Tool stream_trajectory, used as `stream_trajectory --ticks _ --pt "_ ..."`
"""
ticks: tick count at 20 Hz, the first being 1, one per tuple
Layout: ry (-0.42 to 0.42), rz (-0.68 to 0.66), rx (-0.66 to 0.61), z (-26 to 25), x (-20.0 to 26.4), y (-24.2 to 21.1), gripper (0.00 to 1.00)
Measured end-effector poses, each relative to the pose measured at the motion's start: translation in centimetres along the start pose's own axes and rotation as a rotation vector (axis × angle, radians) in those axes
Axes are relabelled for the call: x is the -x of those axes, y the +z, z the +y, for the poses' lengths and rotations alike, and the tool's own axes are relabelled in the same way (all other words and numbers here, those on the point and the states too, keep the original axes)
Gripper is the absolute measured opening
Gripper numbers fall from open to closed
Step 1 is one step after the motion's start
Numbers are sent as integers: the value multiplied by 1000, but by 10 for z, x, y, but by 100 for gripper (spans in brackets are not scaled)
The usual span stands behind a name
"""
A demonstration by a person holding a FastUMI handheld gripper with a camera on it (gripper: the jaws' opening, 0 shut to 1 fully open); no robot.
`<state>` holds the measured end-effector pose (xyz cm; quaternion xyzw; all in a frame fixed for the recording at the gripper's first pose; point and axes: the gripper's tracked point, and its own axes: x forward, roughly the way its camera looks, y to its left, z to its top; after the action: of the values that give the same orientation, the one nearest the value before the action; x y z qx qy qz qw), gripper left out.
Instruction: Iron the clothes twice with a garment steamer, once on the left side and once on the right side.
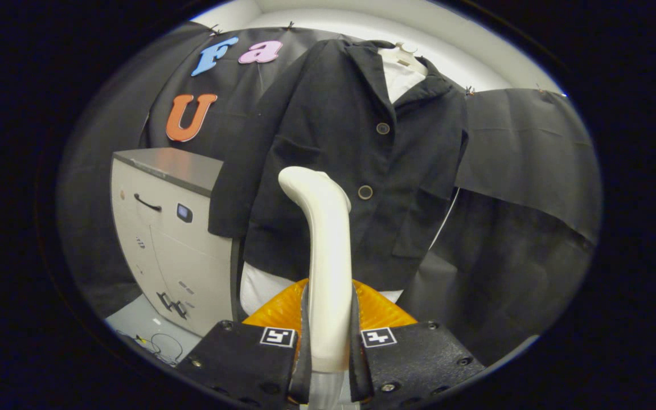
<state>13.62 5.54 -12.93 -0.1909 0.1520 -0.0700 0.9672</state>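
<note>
A black button-front jacket [339, 148] hangs on a white hanger [405, 54] over a white shirt, straight ahead of me. My gripper [328, 336] is shut on the white handle of the garment steamer [325, 250], both fingers pressing its sides. The steamer rises upright between the fingers. Its curved head [308, 179] reaches the jacket's lower left panel, beside the lower button [365, 192]; I cannot tell whether it touches the cloth. An orange ribbed part [282, 310] of the steamer shows just beyond the fingers.
A cream cabinet [168, 239] with a grey top, a dark handle and a small screen stands left of the jacket. Cables [160, 344] lie on the floor below it. Black cloth [527, 171] drapes behind and to the right of the jacket.
</note>
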Motion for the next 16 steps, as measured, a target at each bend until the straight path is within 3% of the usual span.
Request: stream_trajectory --ticks 12,16 --pt "-19 155 69 24 3 -84 29" --pt "-32 176 45 25 12 -88 29"
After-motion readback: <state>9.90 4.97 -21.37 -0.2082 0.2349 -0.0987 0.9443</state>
